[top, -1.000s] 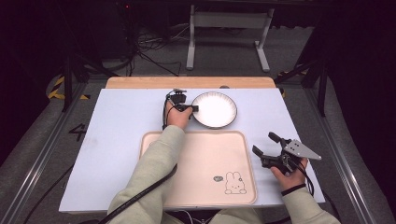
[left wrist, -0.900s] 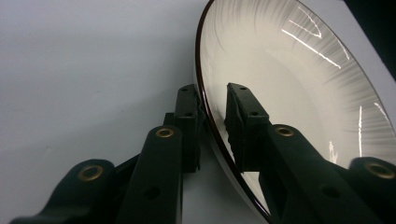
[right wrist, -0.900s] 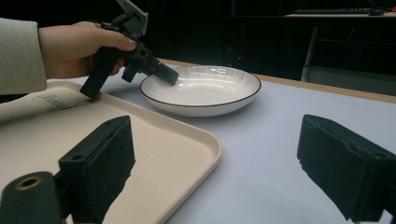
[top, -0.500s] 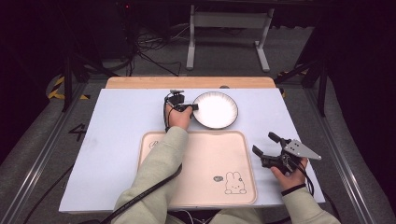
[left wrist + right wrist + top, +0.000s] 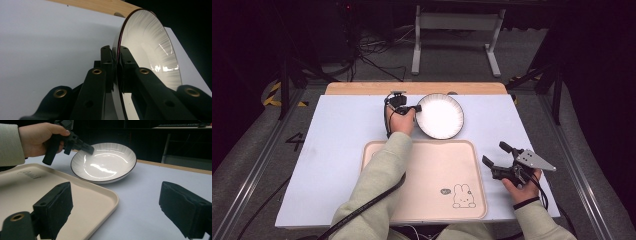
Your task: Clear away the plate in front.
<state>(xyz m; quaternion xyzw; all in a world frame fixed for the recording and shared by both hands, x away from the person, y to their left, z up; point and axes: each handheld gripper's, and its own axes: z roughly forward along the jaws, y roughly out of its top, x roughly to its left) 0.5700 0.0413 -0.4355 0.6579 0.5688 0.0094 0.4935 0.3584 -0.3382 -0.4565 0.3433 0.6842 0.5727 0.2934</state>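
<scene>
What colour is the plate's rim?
The plate is white with fine grey radial streaks, edged by a thin dark rim. Best in the right gripper view.

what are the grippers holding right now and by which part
The left gripper is clamped on the white plate at its rim, one jaw inside and one outside, on the edge nearest the hand. The right gripper stands open, holding nothing.

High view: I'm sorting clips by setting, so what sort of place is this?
Probably a lab or studio recording bay, not a home: a table under a pale sheet on a dark floor with loose cables, a metal stand behind, hand-held grippers working a plate.
</scene>
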